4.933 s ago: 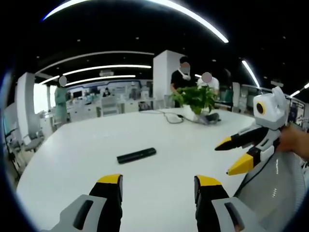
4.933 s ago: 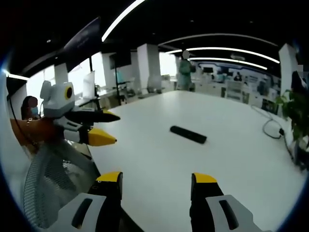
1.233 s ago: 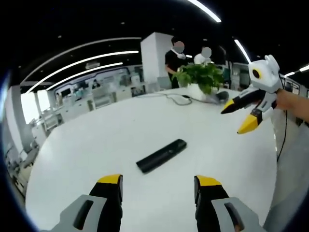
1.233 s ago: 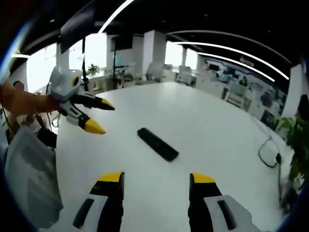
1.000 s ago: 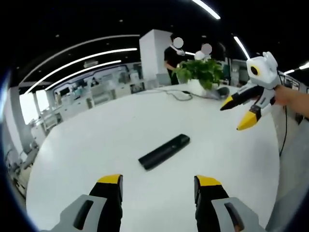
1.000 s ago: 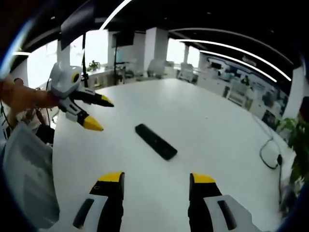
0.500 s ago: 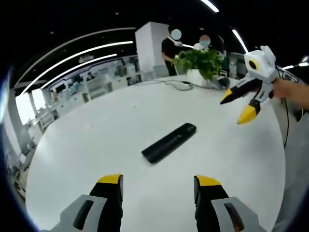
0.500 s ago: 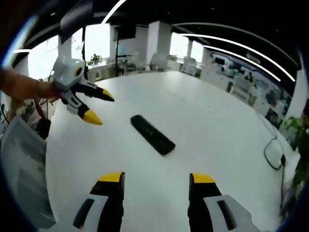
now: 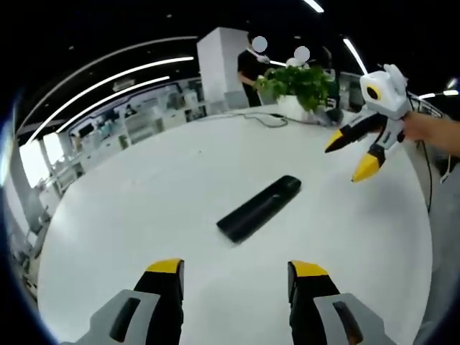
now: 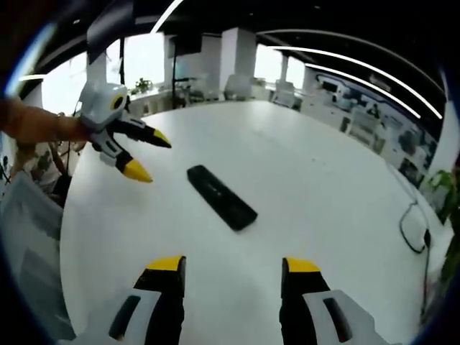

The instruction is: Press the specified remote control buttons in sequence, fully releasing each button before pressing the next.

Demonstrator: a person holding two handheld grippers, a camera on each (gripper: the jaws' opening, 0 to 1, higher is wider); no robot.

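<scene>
And here we are over the big round white table (image 9: 129,215), with the black remote control (image 9: 259,209) lying flat out in the middle of it, touched by nothing. In the left gripper view, the left gripper (image 9: 236,272) comes up from the bottom with its yellow-tipped jaws spread wide apart and nothing between them, the remote sitting just ahead, angled away to the upper right. Over on the right side of that view the right gripper (image 9: 349,158) hangs above the table, a hand (image 9: 430,131) behind it, jaws parted too, tips pointing down-left toward the remote but well clear of it. Switch to the right gripper view: the right gripper (image 10: 230,267) shows the same open stance, jaws apart and empty, and the remote (image 10: 221,196) lies ahead and slightly left, running diagonally. The left gripper (image 10: 149,154) comes in from the left, held off the surface, near the remote's far end but not touching. At the back of the table a leafy green plant (image 9: 297,80) stands beside a loose cable (image 9: 251,118), with two people (image 9: 253,66) standing behind it.
</scene>
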